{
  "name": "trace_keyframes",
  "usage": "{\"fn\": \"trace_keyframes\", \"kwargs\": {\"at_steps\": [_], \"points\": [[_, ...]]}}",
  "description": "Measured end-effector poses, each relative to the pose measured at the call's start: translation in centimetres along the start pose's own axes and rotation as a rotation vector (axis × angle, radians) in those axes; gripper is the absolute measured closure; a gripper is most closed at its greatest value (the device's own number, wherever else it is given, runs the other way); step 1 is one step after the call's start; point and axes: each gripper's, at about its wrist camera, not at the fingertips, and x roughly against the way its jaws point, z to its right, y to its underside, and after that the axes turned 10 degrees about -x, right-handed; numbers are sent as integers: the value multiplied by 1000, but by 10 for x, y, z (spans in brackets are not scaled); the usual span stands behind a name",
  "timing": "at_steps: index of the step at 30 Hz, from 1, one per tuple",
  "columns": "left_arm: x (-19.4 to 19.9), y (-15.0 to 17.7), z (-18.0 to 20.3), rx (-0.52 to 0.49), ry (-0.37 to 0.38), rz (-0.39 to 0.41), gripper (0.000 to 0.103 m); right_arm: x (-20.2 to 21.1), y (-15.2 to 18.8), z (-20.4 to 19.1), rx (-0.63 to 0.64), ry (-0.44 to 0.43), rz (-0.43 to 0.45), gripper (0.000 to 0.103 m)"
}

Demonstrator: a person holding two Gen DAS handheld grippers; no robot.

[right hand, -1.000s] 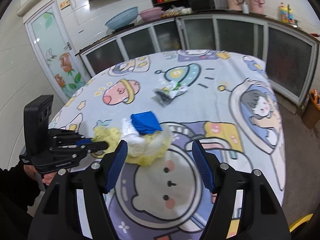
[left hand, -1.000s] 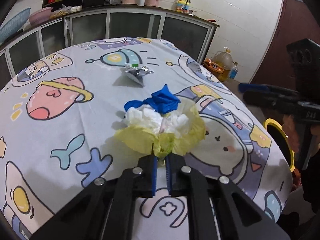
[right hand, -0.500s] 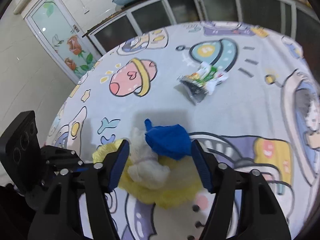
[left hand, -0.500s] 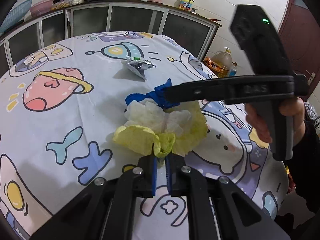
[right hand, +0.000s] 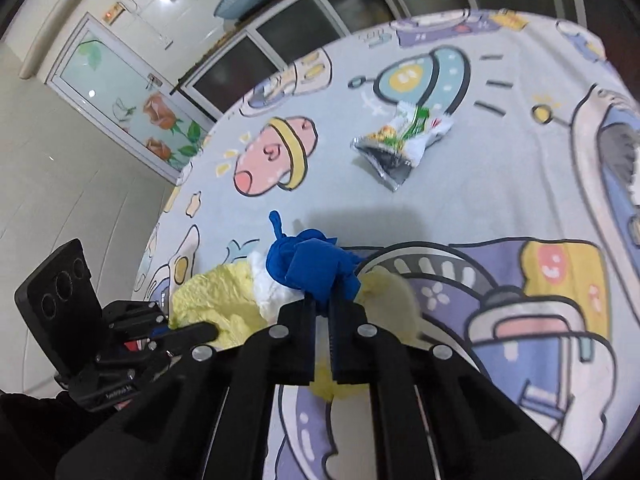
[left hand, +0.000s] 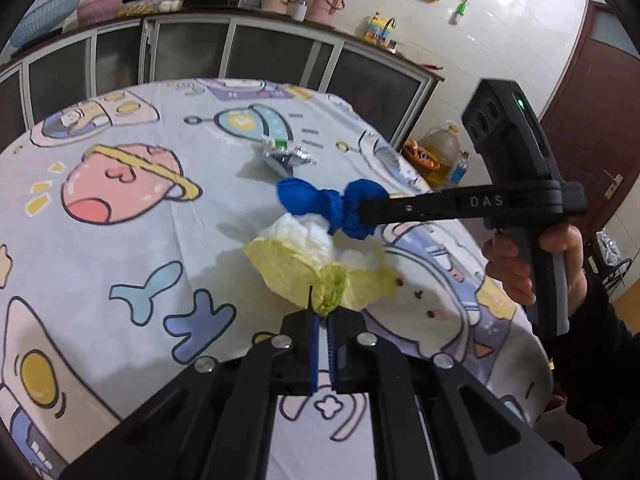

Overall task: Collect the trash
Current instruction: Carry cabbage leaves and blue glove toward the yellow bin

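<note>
A yellow bag lies on the cartoon-print tablecloth with crumpled white tissue in its mouth. My left gripper is shut on the bag's near edge. A blue glove sits bunched over the tissue, and my right gripper is shut on it, the rubber squeezed into a bow shape. A silver snack wrapper lies farther back on the cloth.
A person's hand grips the right tool's handle at the table's right edge. Glass-fronted cabinets run behind the table. An oil jug stands on the floor at the right, and a flower-painted door is at the left.
My right gripper came in over the bag and shut on the blue glove, pinching it at its middle. The left gripper kept its grip on the bag and lifted slightly.
</note>
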Motion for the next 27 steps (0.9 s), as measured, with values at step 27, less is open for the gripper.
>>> {"fn": "trace_keyframes", "kwargs": {"at_steps": [27], "points": [[132, -21, 72, -111, -120, 199, 100, 154, 86, -40, 64, 2, 255, 97]]}}
